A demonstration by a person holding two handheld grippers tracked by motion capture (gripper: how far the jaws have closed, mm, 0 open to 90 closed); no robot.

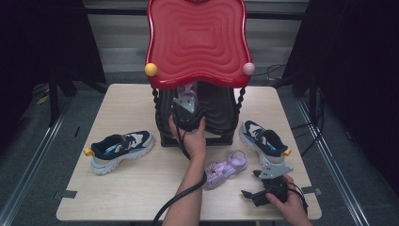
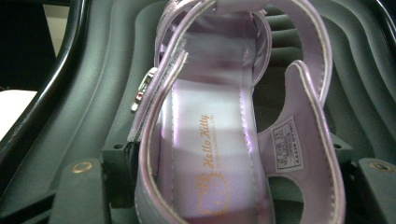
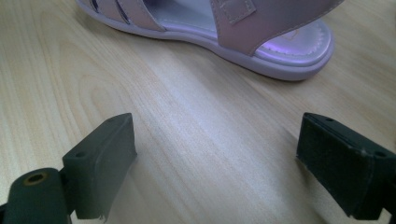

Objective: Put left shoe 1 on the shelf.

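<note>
A purple sandal (image 2: 224, 135) is seen standing on the dark ribbed lower shelf (image 2: 84, 116) of a shoe rack (image 1: 196, 47) with a red wavy top, placed at the far middle of a light wooden table (image 1: 136, 188). The left gripper (image 1: 187, 113) is held at the front of that shelf by the left hand (image 1: 193, 139), reached forward from the near edge. In the left gripper view the sandal is shown very close, its insole with gold lettering facing the camera and its straps arching above; the jaws are seen at the bottom corners, one on each side of the sandal, parted and not pressed on it. A second purple sandal (image 1: 225, 168) is laid flat on the table, near and right of centre, between the left forearm and the right gripper (image 1: 251, 188). The right gripper is kept low at the near right corner in the right hand (image 1: 287, 200), its jaws spread wide over bare wood with nothing between them, as the right gripper view shows, the second sandal lying just beyond them. A navy and white sneaker (image 1: 121, 149) is set on the left of the table, and a matching sneaker (image 1: 263, 139) on the right, just beside the rack.
</note>
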